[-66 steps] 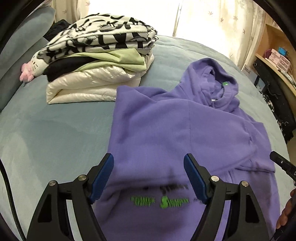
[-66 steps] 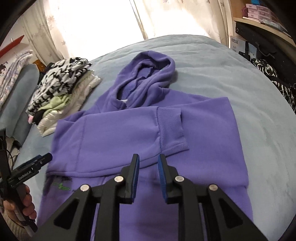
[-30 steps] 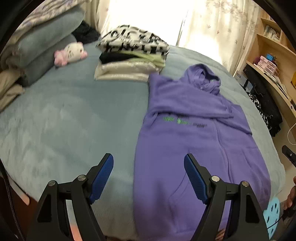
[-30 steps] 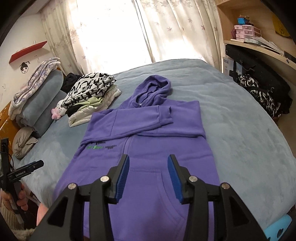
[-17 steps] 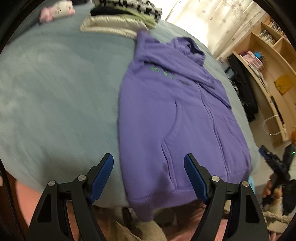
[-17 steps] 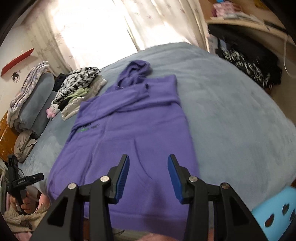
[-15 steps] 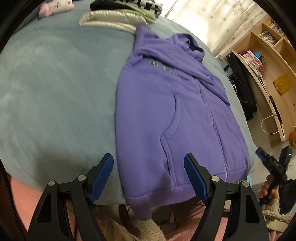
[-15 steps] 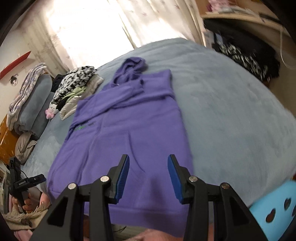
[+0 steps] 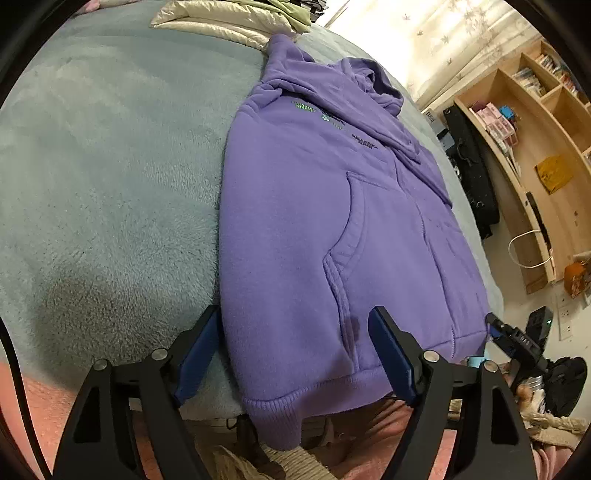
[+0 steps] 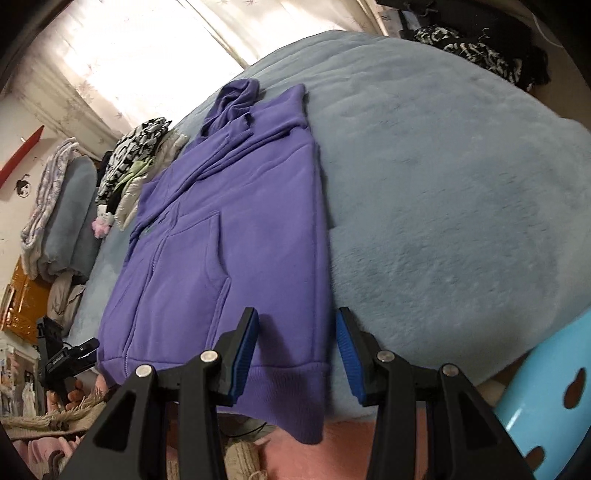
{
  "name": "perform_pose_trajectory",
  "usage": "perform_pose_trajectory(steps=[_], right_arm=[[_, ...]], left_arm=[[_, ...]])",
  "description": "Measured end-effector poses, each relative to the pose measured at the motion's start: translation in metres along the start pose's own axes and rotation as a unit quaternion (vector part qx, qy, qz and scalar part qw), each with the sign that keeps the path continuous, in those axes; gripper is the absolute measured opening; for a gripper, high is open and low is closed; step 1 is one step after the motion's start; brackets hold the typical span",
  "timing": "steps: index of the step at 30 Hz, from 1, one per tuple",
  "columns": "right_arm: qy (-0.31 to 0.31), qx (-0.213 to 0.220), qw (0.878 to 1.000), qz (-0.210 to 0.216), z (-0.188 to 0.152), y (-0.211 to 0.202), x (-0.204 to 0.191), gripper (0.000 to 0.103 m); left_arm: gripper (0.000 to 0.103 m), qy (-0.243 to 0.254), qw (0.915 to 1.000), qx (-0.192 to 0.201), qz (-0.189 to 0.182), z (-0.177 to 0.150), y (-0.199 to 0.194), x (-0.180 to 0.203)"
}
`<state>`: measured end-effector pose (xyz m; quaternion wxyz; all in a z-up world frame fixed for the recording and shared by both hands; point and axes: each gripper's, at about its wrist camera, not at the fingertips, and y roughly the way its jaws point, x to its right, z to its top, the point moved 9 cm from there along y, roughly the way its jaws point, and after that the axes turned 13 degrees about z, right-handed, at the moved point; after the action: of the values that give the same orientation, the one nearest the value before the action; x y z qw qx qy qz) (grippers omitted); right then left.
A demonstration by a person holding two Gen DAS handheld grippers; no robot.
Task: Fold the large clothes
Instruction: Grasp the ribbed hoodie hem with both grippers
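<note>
- Hoodie (image 9: pixel 332 206): purple, front up on grey-blue bed (image 9: pixel 110 166), sleeves folded across chest, long axis running straight away from both claws, hood (image 9: pixel 369 79) at far end, ribbed hem (image 9: pixel 295 402) nearest and drooping over bed edge.
- Left claw (image 9: pixel 291 354): spread wide, gripping nothing, poised just short of left hem corner; left blue finger (image 9: pixel 195 354) over bare bed beside hoodie's side edge, right finger (image 9: pixel 391 358) over fabric near pocket opening.
- Folded pile (image 9: pixel 229 18): cream, green and patterned garments stacked at far left of bed, touching hoodie's left shoulder, well apart from both claws.
- Right claw (image 10: pixel 297 354): likewise parted and empty, straddling right side edge of hoodie at right hem corner (image 10: pixel 306 376); inner finger (image 10: pixel 243 350) above purple fabric, outer finger (image 10: pixel 351 358) above bed.
- Deciding relation: each claw sits at its own hem corner, about equally near, with garment stretching lengthwise ahead; likely calls for pinching both corners and carrying hem forward along that axis toward hood.
- Risk, as judged: overhanging hem hangs below bed edge, so closing too high could catch only top layer.
- Blue stool (image 10: pixel 546 398): low at far right, beside bed, clear of hoodie.
</note>
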<state>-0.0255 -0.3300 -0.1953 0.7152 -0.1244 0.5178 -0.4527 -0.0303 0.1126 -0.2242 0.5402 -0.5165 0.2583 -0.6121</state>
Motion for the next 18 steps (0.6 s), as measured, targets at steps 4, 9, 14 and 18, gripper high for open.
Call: perform_pose_trajectory(steps=[4,9,14,18], right_arm=[[-0.003,-0.004,1.0,0.025,-0.002,0.007,-0.006,0.044],[0.001,-0.006,0.996,0.091,-0.004,0.01,-0.02,0.043],[0.002,-0.019,0.995,0.101,-0.01,0.021,-0.021,0.043],[0.012,-0.016,0.994,0.11,-0.01,0.025,-0.019,0.043]], left_arm=[[0.08,0.0,1.0,0.002,-0.008,-0.001,0.001,0.001],[0.08,-0.002,0.9991,-0.004,-0.041,-0.004,0.0,0.006],[0.08,-0.003,0.9982,-0.009,-0.06,-0.006,0.002,0.009],[0.08,-0.006,0.9968,-0.012,-0.078,-0.007,0.004,0.01]])
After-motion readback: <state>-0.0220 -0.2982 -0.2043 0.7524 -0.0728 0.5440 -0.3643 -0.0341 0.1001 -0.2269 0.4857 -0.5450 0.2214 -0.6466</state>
